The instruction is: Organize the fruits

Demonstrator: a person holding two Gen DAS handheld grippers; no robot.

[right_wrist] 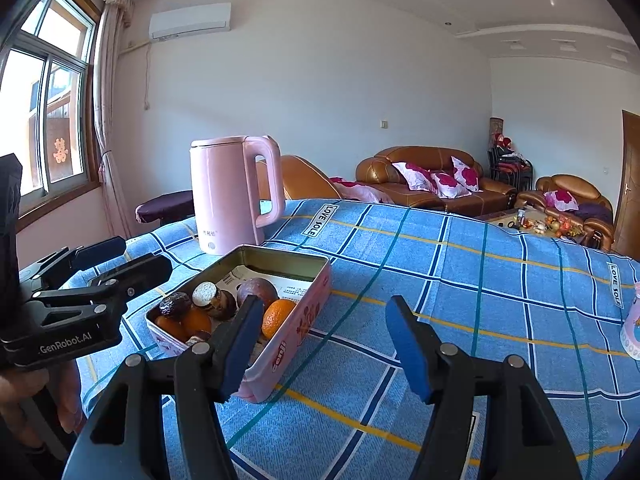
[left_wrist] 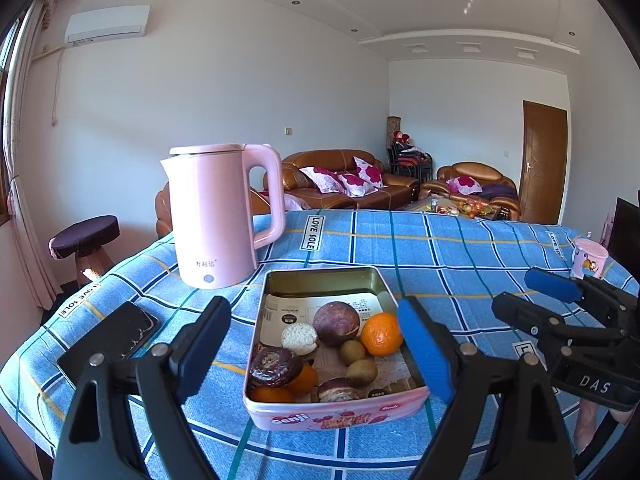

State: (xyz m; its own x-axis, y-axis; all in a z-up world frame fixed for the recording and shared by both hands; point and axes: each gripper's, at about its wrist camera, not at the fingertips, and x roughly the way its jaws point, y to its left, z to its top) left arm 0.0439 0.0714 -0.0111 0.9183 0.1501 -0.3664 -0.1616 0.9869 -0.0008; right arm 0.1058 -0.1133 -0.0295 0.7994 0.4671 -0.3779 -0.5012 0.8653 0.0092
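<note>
Blue pads on the left gripper (left_wrist: 316, 344) stand wide, empty, either side of the pink tin (left_wrist: 336, 412) on the checked tablecloth (left_wrist: 460, 248). The right gripper (right_wrist: 320, 344) is also parted and holds nothing, its near finger overlapping the tin's corner in view. The fruits sit inside the tin: an orange (left_wrist: 381, 334), a brownish-purple round fruit (left_wrist: 335, 323), two small greenish-brown ones (left_wrist: 361, 372). No loose fruit shows, so I judge sorting nearly finished; any last nudge should come from above, gently. Behind stands a pink kettle (left_wrist: 218, 216). Fruit under the near rim is hidden.
</note>
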